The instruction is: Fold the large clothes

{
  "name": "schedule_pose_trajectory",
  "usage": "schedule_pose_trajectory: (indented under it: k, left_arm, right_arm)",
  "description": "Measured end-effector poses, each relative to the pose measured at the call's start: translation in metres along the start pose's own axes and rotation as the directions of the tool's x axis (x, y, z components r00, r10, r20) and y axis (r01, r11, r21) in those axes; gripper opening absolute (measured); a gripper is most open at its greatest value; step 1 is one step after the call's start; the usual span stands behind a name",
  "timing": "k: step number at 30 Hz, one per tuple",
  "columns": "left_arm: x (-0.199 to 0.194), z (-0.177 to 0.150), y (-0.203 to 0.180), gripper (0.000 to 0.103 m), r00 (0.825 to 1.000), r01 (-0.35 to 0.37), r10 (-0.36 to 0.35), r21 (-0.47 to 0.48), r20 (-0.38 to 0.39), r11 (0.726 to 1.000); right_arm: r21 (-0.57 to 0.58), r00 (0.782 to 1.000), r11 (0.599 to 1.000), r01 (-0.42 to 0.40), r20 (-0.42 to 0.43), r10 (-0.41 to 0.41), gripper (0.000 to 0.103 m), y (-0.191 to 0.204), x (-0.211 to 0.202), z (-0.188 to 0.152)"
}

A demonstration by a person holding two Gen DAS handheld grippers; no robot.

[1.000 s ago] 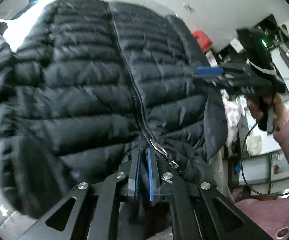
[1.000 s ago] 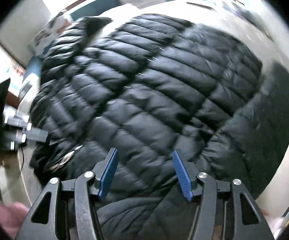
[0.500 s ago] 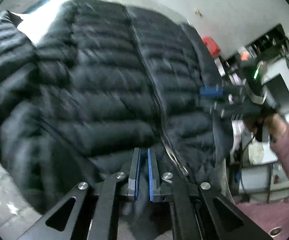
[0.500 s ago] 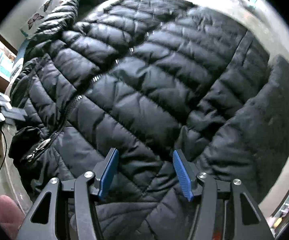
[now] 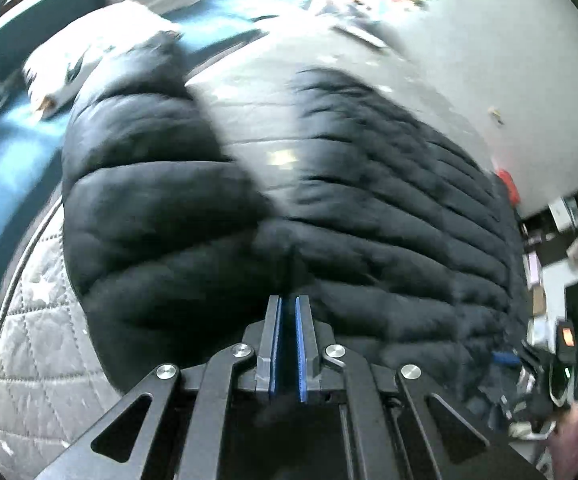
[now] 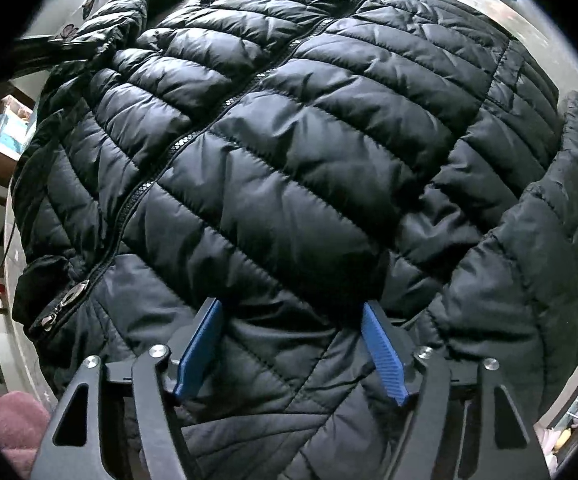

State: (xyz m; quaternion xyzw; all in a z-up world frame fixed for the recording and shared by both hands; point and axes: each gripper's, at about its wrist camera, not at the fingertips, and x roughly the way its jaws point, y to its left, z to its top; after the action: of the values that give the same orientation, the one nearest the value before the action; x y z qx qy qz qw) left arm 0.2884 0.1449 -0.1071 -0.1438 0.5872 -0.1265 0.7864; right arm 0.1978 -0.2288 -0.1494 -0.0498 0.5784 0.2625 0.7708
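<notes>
The left tool (image 5: pixel 287 312) is fully closed with nothing visible between its pads; just ahead of it lies the black puffer jacket (image 5: pixel 369 240) on a grey quilted cover (image 5: pixel 37 340). The right tool (image 6: pixel 291 320) has just been opening and stands wide above the jacket's hem; the zipper (image 6: pixel 177 148) runs ahead on its left side.
</notes>
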Motion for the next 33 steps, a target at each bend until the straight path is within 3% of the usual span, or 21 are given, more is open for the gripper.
schedule_pose_trajectory:
  k: [2,4,8,11,14,16,20,22,25,29,33]
  left_arm:
    - [0.007,0.005,0.021,0.007,0.999,0.041,-0.043,-0.07,-0.022,0.997]
    - [-0.003,0.01,0.027,0.008,0.997,0.072,-0.071,-0.082,0.019,0.994]
    - [-0.045,0.034,0.015,0.008,0.986,0.029,-0.033,0.029,0.163,0.999]
    - [-0.068,0.067,0.025,0.008,0.974,-0.012,0.015,-0.012,0.227,1.0]
    - [-0.073,0.105,0.06,0.028,0.972,-0.031,0.062,-0.141,0.225,0.99]
    - [-0.075,0.124,0.088,0.043,0.972,-0.001,0.055,-0.225,0.23,0.974]
    - [-0.062,0.154,0.142,0.048,0.973,0.159,-0.078,-0.389,0.217,0.907]
    - [-0.056,0.168,0.163,0.048,0.976,0.183,-0.113,-0.43,0.184,0.884]
    - [-0.043,0.184,0.177,0.049,0.98,0.164,-0.096,-0.438,0.173,0.884]
    - [-0.021,0.204,0.188,0.052,0.991,0.078,-0.024,-0.416,0.133,0.906]
    - [0.007,0.221,0.182,0.063,0.991,0.109,-0.071,-0.368,0.114,0.924]
  right_arm:
    - [-0.011,1.0,1.0,0.003,-0.004,-0.003,0.083,-0.001,0.0,-0.001]
    - [-0.025,1.0,1.0,0.006,-0.011,-0.006,0.084,0.001,0.004,0.005]
    - [-0.03,1.0,1.0,0.0,-0.014,-0.001,0.088,0.014,0.005,-0.005]
    - [-0.03,1.0,1.0,0.002,-0.019,-0.003,0.092,0.016,0.011,-0.004]
    - [-0.034,1.0,0.999,0.007,-0.025,-0.008,0.095,0.02,0.013,0.001]
    - [-0.035,0.999,0.999,0.002,-0.032,-0.003,0.096,0.019,0.015,0.007]
    - [-0.038,0.999,0.999,0.003,-0.051,-0.005,0.096,0.025,0.022,0.009]
    - [-0.04,0.998,0.999,0.003,-0.061,-0.005,0.096,0.027,0.022,0.011]
    - [-0.04,0.998,0.999,0.004,-0.069,-0.007,0.096,0.027,0.023,0.01]
    - [-0.039,0.997,0.999,0.004,-0.071,-0.007,0.096,0.026,0.024,0.013]
    - [-0.038,0.997,0.999,-0.002,-0.072,-0.001,0.098,0.025,0.025,0.013]
